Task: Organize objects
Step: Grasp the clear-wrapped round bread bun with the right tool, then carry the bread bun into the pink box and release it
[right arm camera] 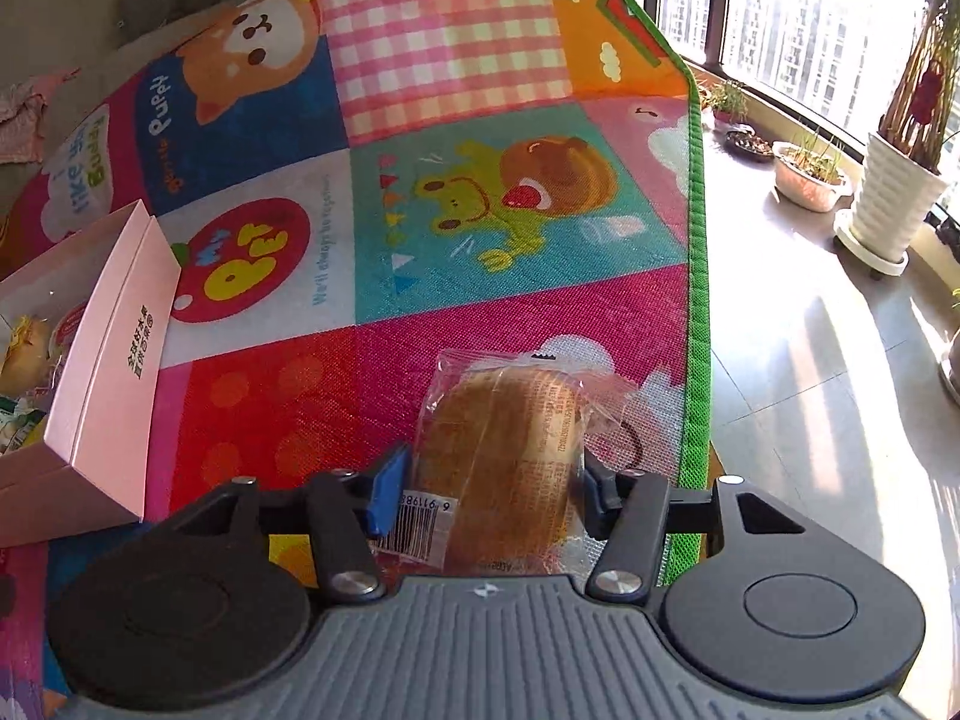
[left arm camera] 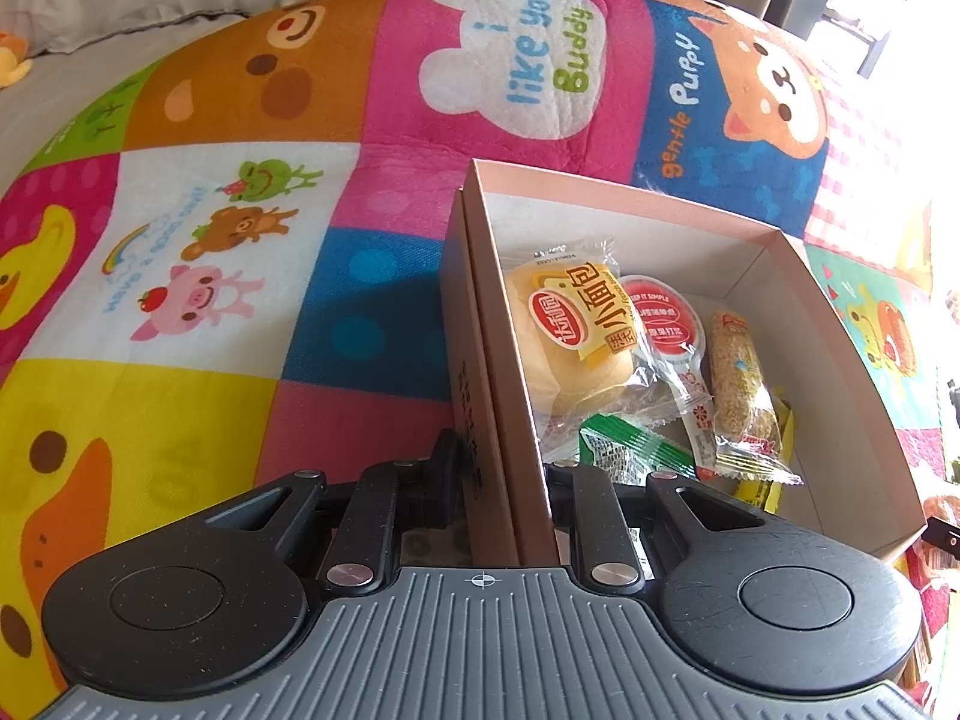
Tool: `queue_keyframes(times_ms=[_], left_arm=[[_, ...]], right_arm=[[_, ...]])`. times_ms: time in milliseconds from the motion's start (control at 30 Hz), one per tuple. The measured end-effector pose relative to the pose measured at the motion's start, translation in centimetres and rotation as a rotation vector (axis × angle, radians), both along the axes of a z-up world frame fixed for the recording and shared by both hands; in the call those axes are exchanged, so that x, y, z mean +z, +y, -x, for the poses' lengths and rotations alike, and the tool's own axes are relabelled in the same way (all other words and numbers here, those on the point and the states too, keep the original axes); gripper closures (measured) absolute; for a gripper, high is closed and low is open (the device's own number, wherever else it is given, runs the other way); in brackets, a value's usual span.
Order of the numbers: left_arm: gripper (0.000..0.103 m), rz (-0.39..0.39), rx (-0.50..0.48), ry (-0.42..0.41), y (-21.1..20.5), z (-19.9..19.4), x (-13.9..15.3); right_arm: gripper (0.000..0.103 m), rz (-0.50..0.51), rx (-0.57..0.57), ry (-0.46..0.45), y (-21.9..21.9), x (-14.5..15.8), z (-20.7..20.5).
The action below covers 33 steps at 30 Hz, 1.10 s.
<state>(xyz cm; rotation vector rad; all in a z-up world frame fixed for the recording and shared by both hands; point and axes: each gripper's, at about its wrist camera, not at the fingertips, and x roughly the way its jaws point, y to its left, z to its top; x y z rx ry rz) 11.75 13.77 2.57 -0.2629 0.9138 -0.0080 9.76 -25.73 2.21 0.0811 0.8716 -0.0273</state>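
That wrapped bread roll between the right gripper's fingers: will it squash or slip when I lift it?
The bread roll looks soft and puffy, so it will probably dent under a firm squeeze. Its clear wrapper is loose and glossy, so it may slide a little against the right gripper. It seems light for its bulk.

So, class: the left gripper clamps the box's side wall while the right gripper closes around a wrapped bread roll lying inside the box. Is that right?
Not quite. The right wrist view shows the wrapped bread roll lying on the play mat, outside the box. The left gripper does clamp the box's wall.
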Motion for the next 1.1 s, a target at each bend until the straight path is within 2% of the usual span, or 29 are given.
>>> queue_keyframes(times_ms=[167, 267, 433, 600, 733, 833, 1100], left_arm=[[0.082, 0.000, 0.000, -0.001, 0.0, 0.0, 0.0], [0.082, -0.001, -0.001, -0.001, 0.0, 0.0, 0.0], [0.082, 0.001, 0.001, -0.001, 0.0, 0.0, 0.0], [0.082, 0.000, -0.005, 0.002, 0.0, 0.0, 0.1], [0.082, -0.001, -0.004, 0.002, 0.1, 0.0, 0.1], [0.082, -0.001, -0.006, 0.002, 0.0, 0.0, 0.0], [0.082, 0.001, -0.004, 0.002, 0.1, 0.0, 0.0]], right_arm=[[0.051, -0.011, 0.024, -0.021, 0.1, 1.7, 2.1], [0.051, -0.057, 0.059, -0.036, 0.4, 3.1, 4.4], [0.051, -0.165, 0.214, 0.004, 4.0, 3.8, 9.1], [0.051, -0.209, 0.377, 0.035, 8.6, 3.6, 11.5], [0.051, -0.208, 0.454, -0.022, 11.4, 5.6, 11.1], [0.051, -0.225, 0.488, -0.111, 13.2, 8.0, 9.9], [0.051, -0.186, 0.467, -0.261, 19.3, 11.1, 3.7]])
